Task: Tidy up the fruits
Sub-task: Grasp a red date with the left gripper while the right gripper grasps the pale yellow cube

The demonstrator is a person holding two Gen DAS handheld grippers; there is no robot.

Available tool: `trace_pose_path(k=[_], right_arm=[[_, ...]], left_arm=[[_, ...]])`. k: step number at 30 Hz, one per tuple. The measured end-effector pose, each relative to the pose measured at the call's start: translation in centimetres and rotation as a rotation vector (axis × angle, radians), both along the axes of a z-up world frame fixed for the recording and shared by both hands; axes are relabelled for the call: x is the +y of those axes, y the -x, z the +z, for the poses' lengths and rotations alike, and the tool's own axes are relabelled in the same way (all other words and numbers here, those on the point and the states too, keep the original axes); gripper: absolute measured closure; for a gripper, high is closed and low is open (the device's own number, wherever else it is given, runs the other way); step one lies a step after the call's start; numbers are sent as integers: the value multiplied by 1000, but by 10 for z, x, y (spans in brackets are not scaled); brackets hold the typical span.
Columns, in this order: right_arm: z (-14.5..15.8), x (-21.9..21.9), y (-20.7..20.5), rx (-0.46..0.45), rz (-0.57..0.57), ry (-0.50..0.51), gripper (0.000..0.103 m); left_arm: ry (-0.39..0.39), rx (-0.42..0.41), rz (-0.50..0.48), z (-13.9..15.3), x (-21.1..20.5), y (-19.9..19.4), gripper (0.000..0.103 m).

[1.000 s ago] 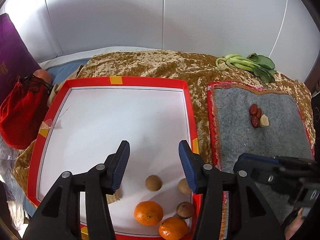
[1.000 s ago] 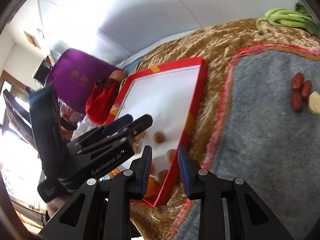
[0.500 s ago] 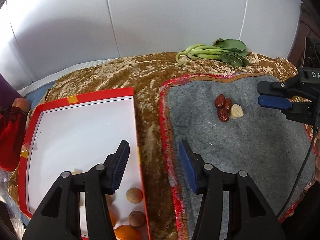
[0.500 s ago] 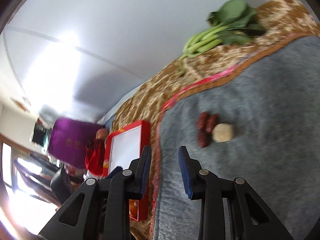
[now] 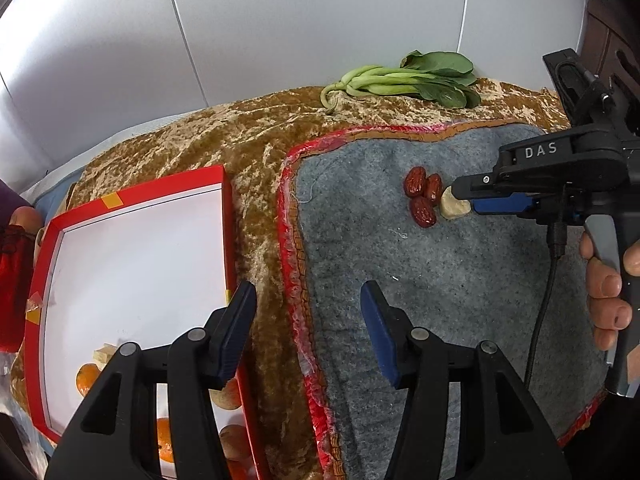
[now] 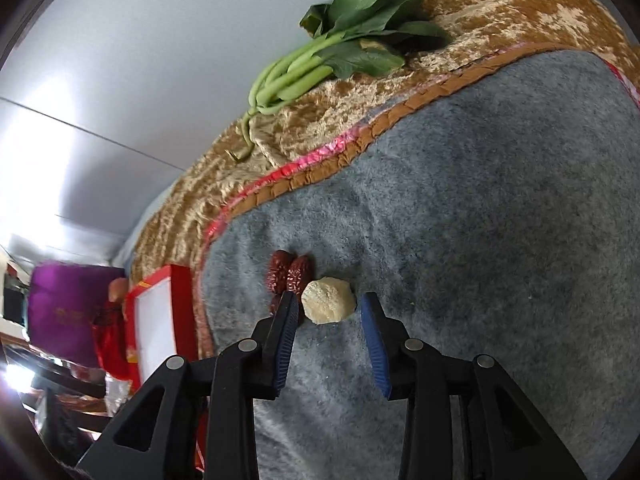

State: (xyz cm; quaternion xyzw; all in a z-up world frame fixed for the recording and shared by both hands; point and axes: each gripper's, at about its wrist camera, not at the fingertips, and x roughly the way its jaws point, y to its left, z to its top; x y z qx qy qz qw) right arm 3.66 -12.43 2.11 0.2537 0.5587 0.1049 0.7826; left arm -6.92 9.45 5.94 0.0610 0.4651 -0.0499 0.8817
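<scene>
A pale yellow fruit piece [image 6: 328, 305] lies on the grey mat [image 6: 480, 208] beside three red dates [image 6: 290, 276]. My right gripper [image 6: 329, 316] is open, low over the mat, its fingertips either side of the pale piece; it also shows in the left wrist view [image 5: 466, 196]. There the pale piece [image 5: 454, 207] and dates [image 5: 422, 196] lie mid-mat. My left gripper [image 5: 307, 312] is open and empty above the mat's left border. The red-rimmed white tray [image 5: 132, 256] holds oranges [image 5: 86, 376] and brown round fruits [image 5: 228, 398] at its near end.
A bunch of leafy greens [image 5: 404, 80] lies on the brown-gold cloth [image 5: 240, 136] at the back near the white wall. A red bag [image 5: 12, 280] sits left of the tray. A purple bag [image 6: 68, 312] stands far left in the right wrist view.
My left gripper swung right from over the tray to the mat's edge. My right gripper moved from beside the tray to the dates and opened wider around the pale piece.
</scene>
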Motion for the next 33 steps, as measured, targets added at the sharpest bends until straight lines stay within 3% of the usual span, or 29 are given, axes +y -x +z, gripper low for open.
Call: trace_pose_path(k=[9, 12, 13, 22, 33], right_arm=[[-7, 29, -6, -7, 21, 127, 59], [-7, 30, -6, -11, 32, 147, 64], [-6, 27, -6, -5, 27, 146, 71], [13, -29, 7, 37, -52, -59, 71], [30, -71, 21, 19, -88, -143, 71]], left_arm=[[1, 7, 3, -3, 5, 3, 50], [6, 6, -15, -4, -3, 1, 50], [9, 6, -23, -4, -6, 0, 50], [113, 54, -100, -11, -46, -26, 50], [115, 92, -100, -28, -79, -68, 50]])
